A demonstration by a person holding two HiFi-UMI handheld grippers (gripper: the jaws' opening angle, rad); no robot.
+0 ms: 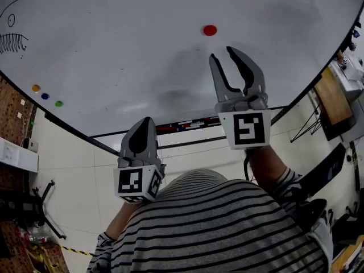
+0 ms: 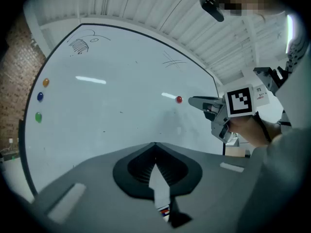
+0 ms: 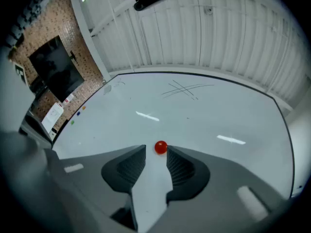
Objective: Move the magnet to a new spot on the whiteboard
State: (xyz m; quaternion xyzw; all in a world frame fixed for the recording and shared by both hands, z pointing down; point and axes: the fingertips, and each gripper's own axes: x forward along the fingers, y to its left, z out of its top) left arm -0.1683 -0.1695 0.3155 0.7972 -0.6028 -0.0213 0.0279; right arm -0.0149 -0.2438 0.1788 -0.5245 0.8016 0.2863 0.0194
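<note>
A round red magnet (image 1: 210, 30) sticks to the whiteboard (image 1: 114, 50). My right gripper (image 1: 223, 53) points at the board just below it, open, its fingertips a little short of the magnet. In the right gripper view the magnet (image 3: 161, 147) shows just past the open jaws of the right gripper (image 3: 156, 153), in line with the gap and not touched. My left gripper (image 1: 145, 121) hangs lower left, near the board's bottom edge, shut and empty. The left gripper view shows the left gripper (image 2: 155, 145) shut, with the magnet (image 2: 179, 99) and the right gripper (image 2: 195, 101) beside it.
Orange (image 1: 36, 87), blue (image 1: 45, 96) and green (image 1: 58, 103) magnets sit at the board's left edge. A black sketch (image 1: 12, 40) marks the upper left. Markers lie on the tray (image 1: 187, 124) under the board. A wooden table (image 1: 333, 98) stands at right.
</note>
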